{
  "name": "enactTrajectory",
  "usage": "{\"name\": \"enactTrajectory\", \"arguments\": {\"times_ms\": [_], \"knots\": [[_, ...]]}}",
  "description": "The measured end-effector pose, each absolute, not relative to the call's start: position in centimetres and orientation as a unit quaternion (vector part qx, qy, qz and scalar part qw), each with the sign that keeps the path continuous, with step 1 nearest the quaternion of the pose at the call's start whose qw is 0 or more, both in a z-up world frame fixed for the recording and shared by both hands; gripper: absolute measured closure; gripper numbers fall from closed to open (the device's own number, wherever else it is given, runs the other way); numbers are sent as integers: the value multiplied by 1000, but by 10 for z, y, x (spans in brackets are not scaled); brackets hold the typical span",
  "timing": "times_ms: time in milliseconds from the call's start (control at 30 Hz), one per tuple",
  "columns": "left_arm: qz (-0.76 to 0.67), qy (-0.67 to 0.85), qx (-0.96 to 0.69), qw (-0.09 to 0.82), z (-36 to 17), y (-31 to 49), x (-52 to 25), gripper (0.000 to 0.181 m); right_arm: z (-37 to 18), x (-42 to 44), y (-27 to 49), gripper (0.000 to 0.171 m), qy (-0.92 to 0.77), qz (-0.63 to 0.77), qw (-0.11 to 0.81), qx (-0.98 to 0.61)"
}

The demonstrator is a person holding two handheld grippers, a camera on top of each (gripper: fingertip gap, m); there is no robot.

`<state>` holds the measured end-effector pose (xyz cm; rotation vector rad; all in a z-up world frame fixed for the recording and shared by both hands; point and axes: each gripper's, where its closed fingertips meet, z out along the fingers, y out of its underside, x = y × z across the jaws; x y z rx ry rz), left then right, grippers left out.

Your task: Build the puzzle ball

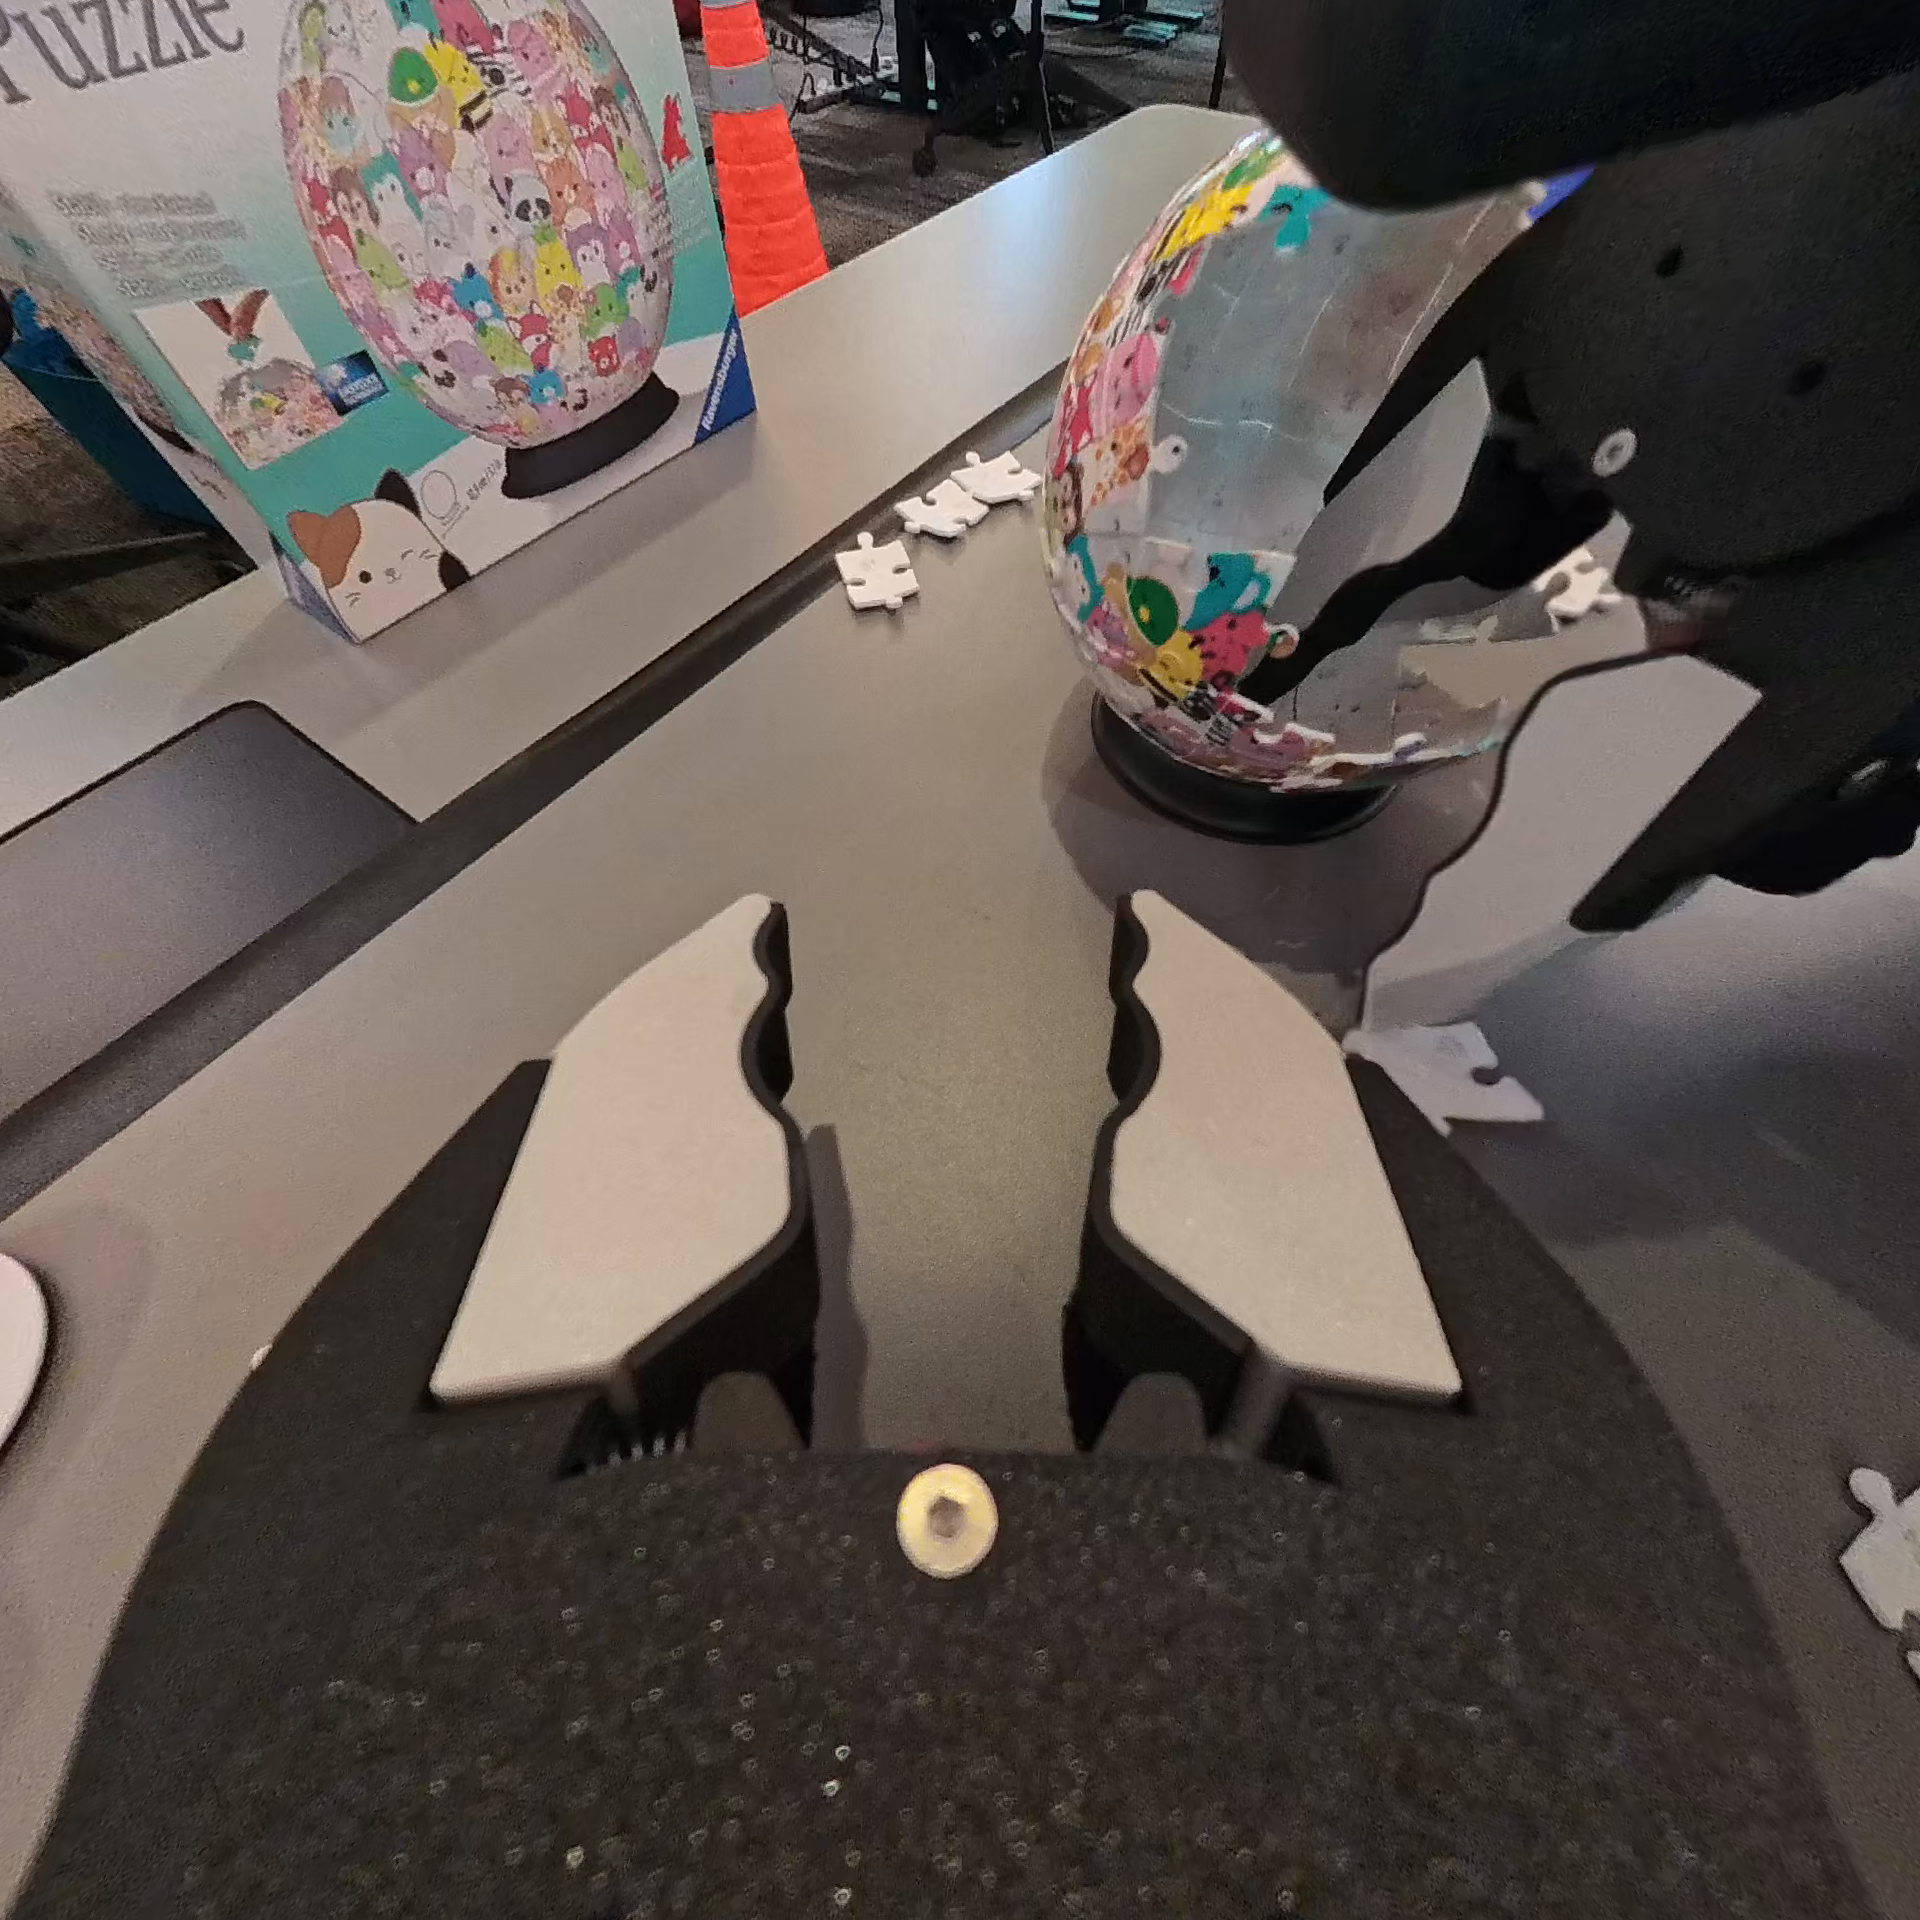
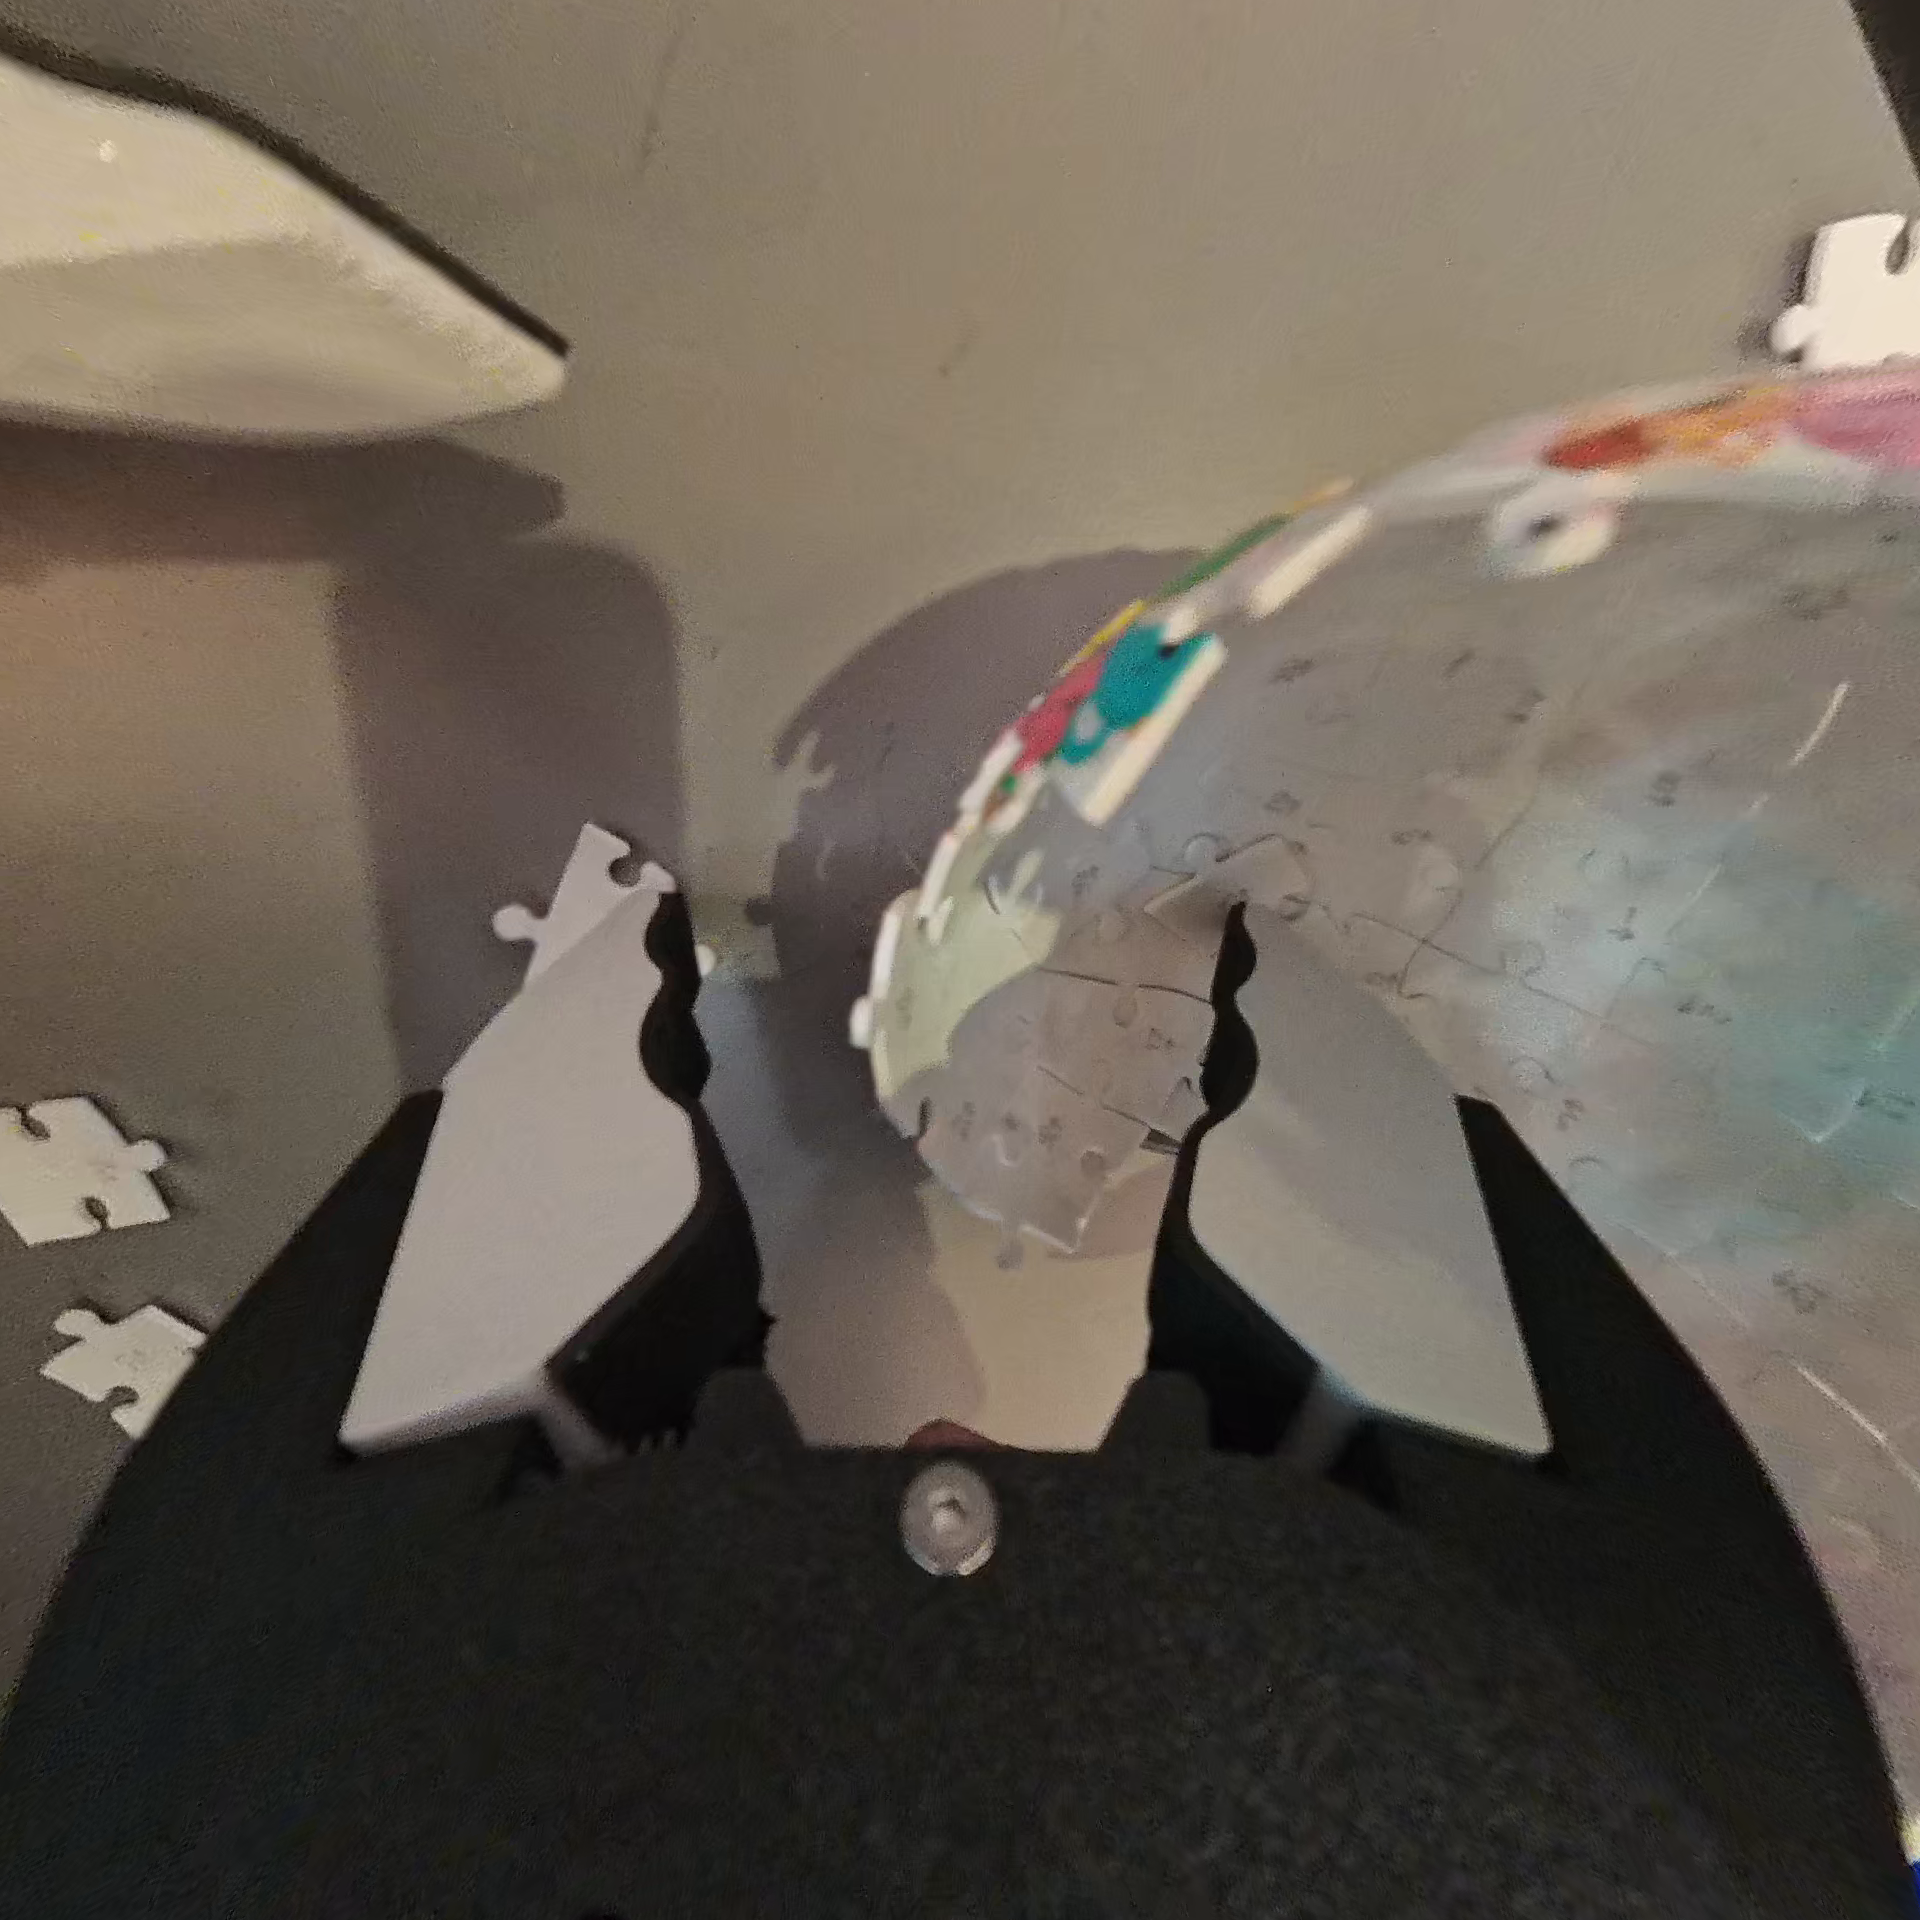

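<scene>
The partly built puzzle ball (image 1: 1164,468) stands on a black ring stand (image 1: 1236,800), its open side showing the silver inside. My right gripper (image 1: 1423,805) comes down from the upper right, with one finger (image 1: 1351,592) reaching into the opening. In the right wrist view the right gripper (image 2: 956,925) is open, and the edge of the ball's shell (image 2: 1455,831) lies between its jaws. My left gripper (image 1: 951,935) is open and empty, low over the table in front of the ball.
Loose white pieces lie face down on the grey table: behind the ball (image 1: 878,571), beside it (image 1: 1444,1070) and at the right edge (image 1: 1891,1558); others show in the right wrist view (image 2: 83,1169). The puzzle box (image 1: 416,260) and an orange cone (image 1: 753,156) stand at the back left.
</scene>
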<state>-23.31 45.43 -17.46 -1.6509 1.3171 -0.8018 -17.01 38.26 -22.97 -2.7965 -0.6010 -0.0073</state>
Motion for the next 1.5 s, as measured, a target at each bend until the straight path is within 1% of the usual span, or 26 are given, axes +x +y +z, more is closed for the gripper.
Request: {"name": "enactTrajectory", "arguments": {"times_ms": [167,567,600,700,833,933,1067,1133,1200,1267,1367,1500], "knots": [[-321,527,-661,427,-175,454,-233,123,-229,-176,376,76,-227,2,130,-965],[-319,529,-660,428,-175,454,-233,123,-213,-194,366,80,-236,64,135,-960],[-319,529,-660,428,-175,454,-233,123,-212,-196,365,81,-237,68,136,-960],[-318,529,-660,427,-175,454,-233,123,-206,-195,366,93,-234,63,149,-959],[-317,531,-660,426,-176,454,-233,123,-204,-189,369,88,-225,62,160,-959],[-316,531,-661,426,-176,453,-232,123,-210,-187,369,80,-213,74,145,-963],[-314,535,-660,424,-177,453,-232,122,-209,-189,369,82,-202,95,141,-964],[-313,538,-660,421,-178,451,-232,123,-201,-190,368,85,-208,103,157,-960],[-310,541,-659,420,-179,450,-231,123,-192,-189,366,94,-221,108,185,-951],[-308,544,-659,418,-180,449,-231,124,-184,-182,362,112,-225,93,211,-947],[-306,550,-659,412,-183,447,-229,126,-170,-182,355,105,-229,103,259,-933],[-309,552,-660,405,-184,446,-229,127,-152,-181,351,114,-217,112,309,-919]]}}
